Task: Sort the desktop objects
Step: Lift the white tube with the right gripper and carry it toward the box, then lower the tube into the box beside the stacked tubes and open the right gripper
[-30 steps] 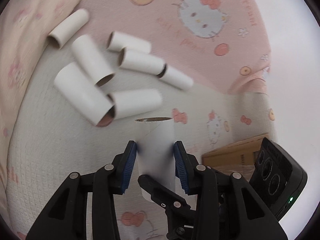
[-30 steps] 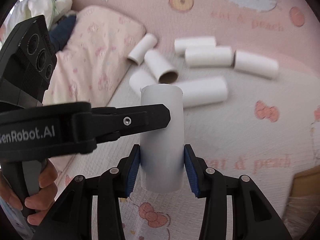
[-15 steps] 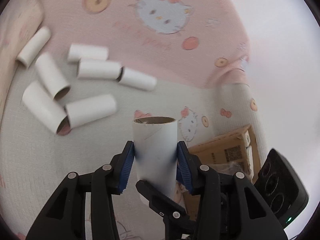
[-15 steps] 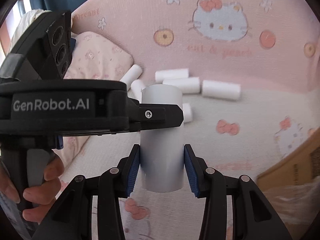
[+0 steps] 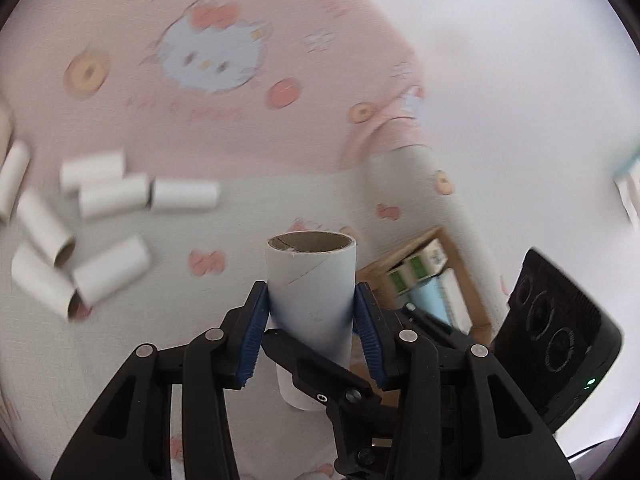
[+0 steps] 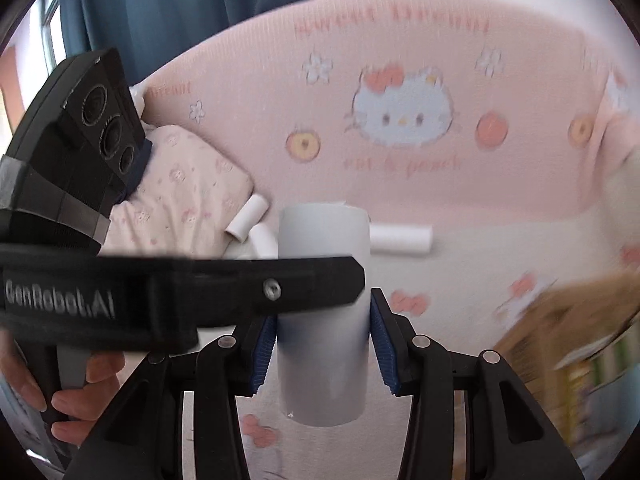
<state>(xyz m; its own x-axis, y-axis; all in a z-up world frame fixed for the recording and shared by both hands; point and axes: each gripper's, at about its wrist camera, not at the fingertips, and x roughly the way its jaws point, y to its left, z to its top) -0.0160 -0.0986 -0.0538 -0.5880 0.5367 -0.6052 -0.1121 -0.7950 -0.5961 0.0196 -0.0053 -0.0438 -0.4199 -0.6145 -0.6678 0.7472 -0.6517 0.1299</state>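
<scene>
Gripping one upright cardboard tube (image 5: 311, 280) together, the left claw (image 5: 311, 322) and right claw (image 6: 322, 344) clamp it; loose tubes (image 5: 108, 196) lie far left on the bed (image 5: 240, 208).

Cream bed cover (image 5: 168, 360), loose cardboard tubes (image 5: 108, 272) scattered, pink pillow (image 6: 180, 184)

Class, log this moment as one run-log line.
left gripper: shut on white cardboard tube | right gripper: shut on same tube | loose tubes: on bedspread

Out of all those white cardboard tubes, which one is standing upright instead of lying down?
The tube clamped in the left gripper; the loose tubes lie on their sides on the bed.
</scene>
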